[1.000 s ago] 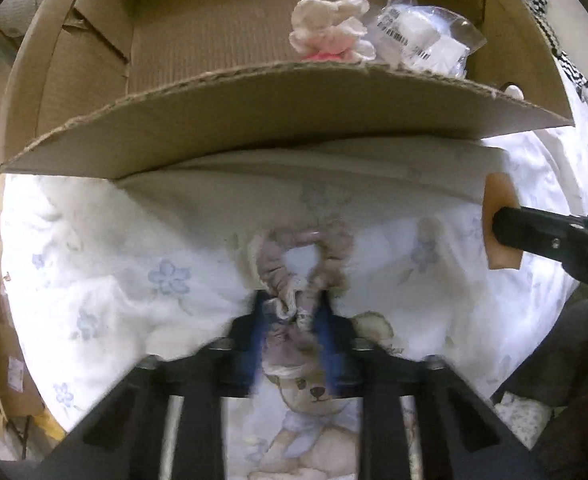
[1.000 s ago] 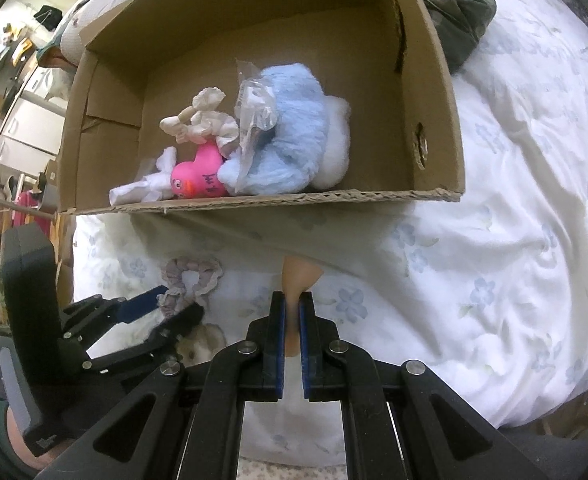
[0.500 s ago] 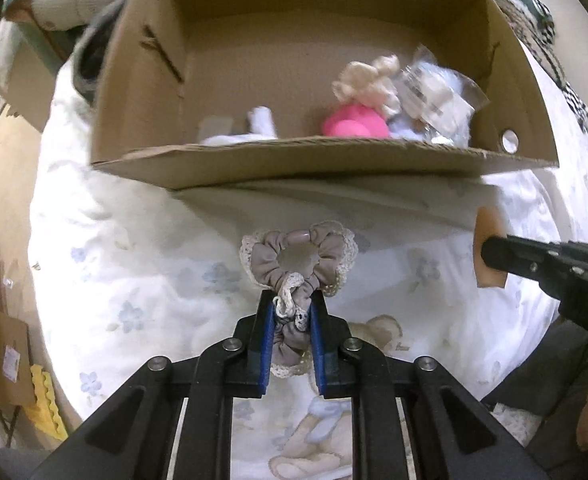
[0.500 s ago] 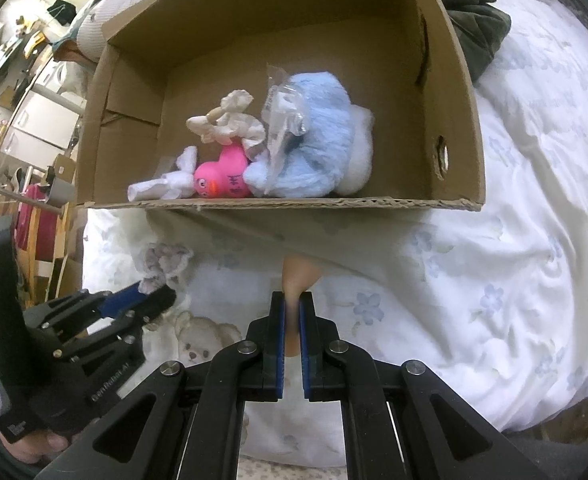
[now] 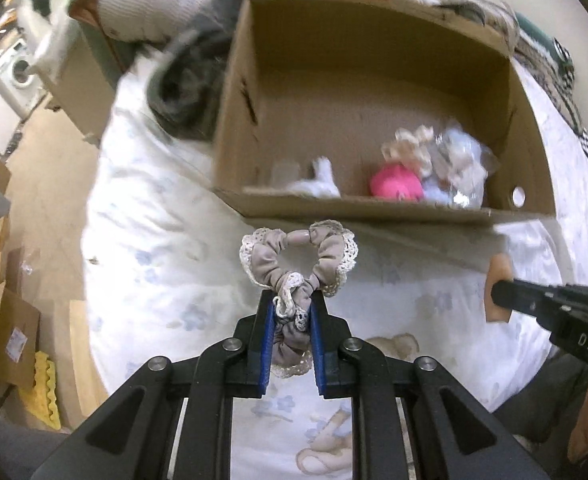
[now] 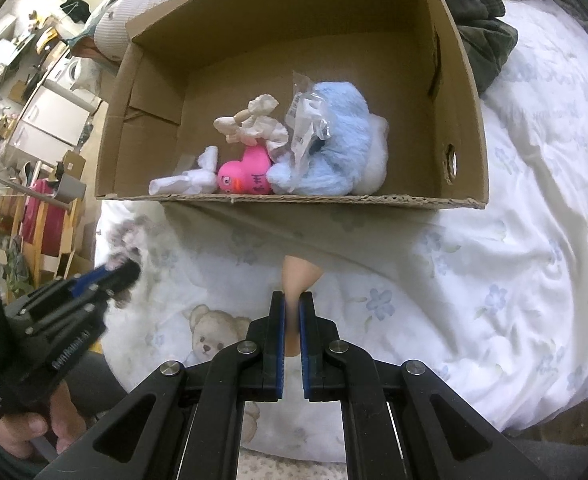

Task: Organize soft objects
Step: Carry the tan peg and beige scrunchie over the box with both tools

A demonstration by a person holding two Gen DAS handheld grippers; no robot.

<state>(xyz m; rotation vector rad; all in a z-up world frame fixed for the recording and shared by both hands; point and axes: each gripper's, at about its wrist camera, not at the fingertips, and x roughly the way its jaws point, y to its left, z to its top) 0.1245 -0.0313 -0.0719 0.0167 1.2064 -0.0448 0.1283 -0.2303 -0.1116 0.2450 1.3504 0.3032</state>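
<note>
Your left hand-held gripper pinches a beige lace-trimmed scrunchie between its blue pads, holding it above the floral bedsheet just short of the near wall of the cardboard box. Your right hand-held gripper is pressed together on a small peach-coloured sponge, also in front of the box. Inside the box, against its near wall, lie a white soft toy, a pink heart-shaped toy, a cream plush and a bagged blue fluffy item.
</note>
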